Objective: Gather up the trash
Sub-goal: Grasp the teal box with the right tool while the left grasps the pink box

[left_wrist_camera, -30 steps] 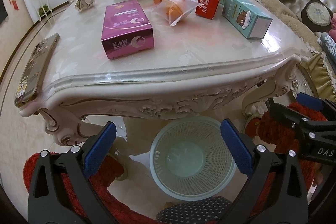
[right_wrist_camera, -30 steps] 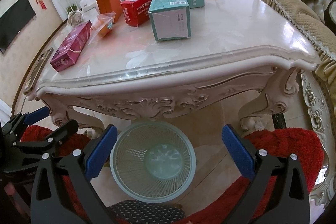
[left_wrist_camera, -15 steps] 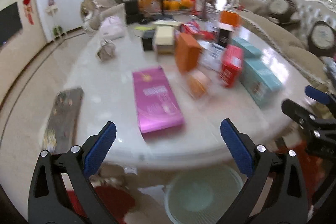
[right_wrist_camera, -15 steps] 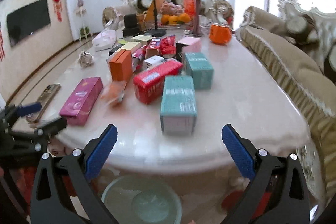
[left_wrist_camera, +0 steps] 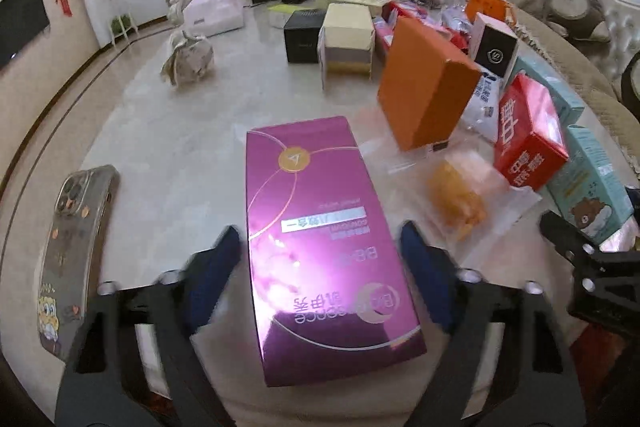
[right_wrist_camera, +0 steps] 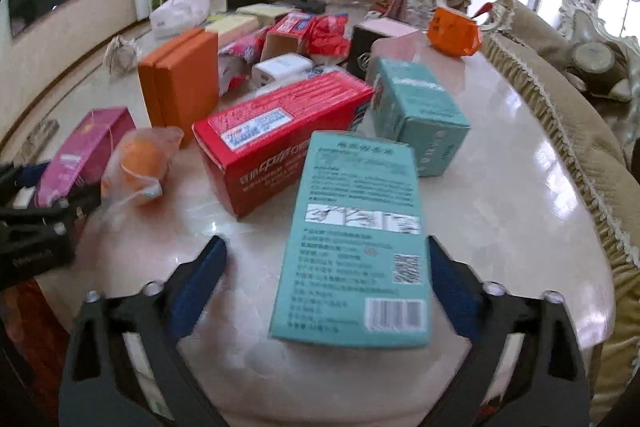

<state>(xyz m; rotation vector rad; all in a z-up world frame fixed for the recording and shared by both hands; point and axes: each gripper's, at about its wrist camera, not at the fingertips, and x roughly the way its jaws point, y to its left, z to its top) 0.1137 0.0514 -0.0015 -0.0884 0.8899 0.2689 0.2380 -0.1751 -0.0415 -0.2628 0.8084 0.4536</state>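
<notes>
A shiny purple box lies on the marble table near its front edge. My left gripper is open, one finger on each side of the box's near half, not clearly touching. A teal box lies flat near the front edge in the right wrist view. My right gripper is open and straddles its near end. The purple box also shows at the left of the right wrist view.
A phone lies at the table's left edge. A bagged orange snack, a red box, an orange box, a second teal box and several more boxes crowd the table's middle and back. A sofa runs along the right.
Both grippers rose from the basket under the table to above the tabletop and moved forward. The left now straddles the purple box and the right the teal box.
</notes>
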